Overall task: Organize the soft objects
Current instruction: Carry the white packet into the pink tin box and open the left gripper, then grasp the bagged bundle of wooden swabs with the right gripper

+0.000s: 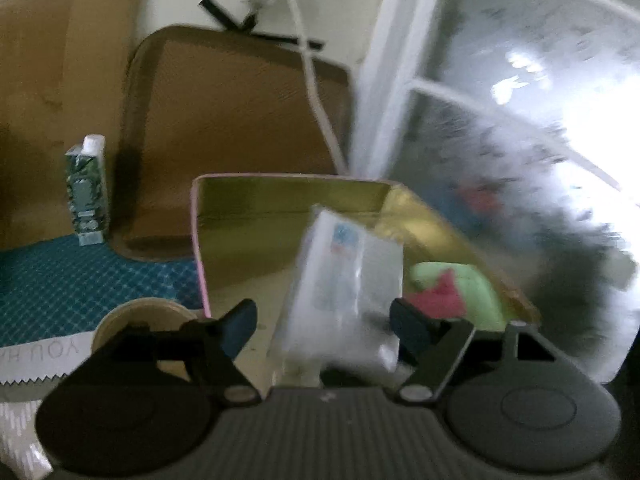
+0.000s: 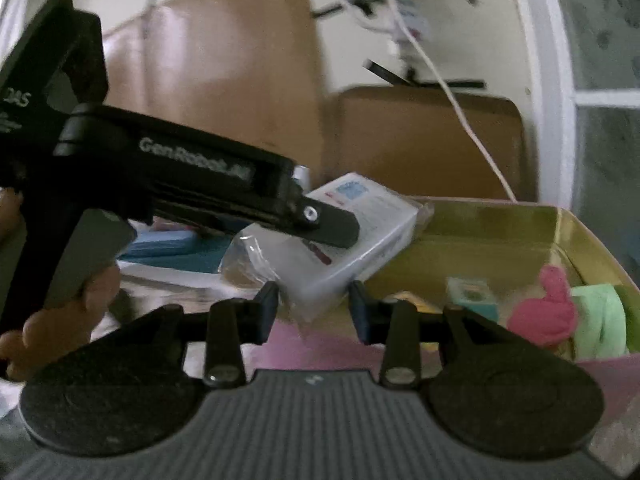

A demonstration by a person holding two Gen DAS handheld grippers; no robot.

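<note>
1. A gold-lined box [image 1: 280, 204] with a pink outer wall stands open; in it lie a green soft toy [image 1: 476, 288] with a pink piece [image 1: 438, 298] against it. The right wrist view also shows a small teal packet [image 2: 472, 296] in the box, beside the pink piece.
2. A clear-wrapped white pack [image 1: 344, 280] hangs over the box's near part. The left tongs [image 1: 324, 320] stand spread on either side of it; in the right wrist view one left finger lies across the pack's top. Whether the pack is pinched, I cannot tell.
3. The right tongs [image 2: 314, 308] are partly spread at the pack's lower corner, not clearly touching it.
4. The surface carries a teal patterned cloth [image 1: 80, 280]. Behind it is a pale wall with a white cable [image 1: 316, 96], and a frosted window [image 1: 520, 120] at the right.
5. A brown tray [image 1: 224, 128] leans behind the box. A small green carton [image 1: 86, 192] stands upright on the cloth, and a paper cup [image 1: 140, 316] sits near the left tongs.
</note>
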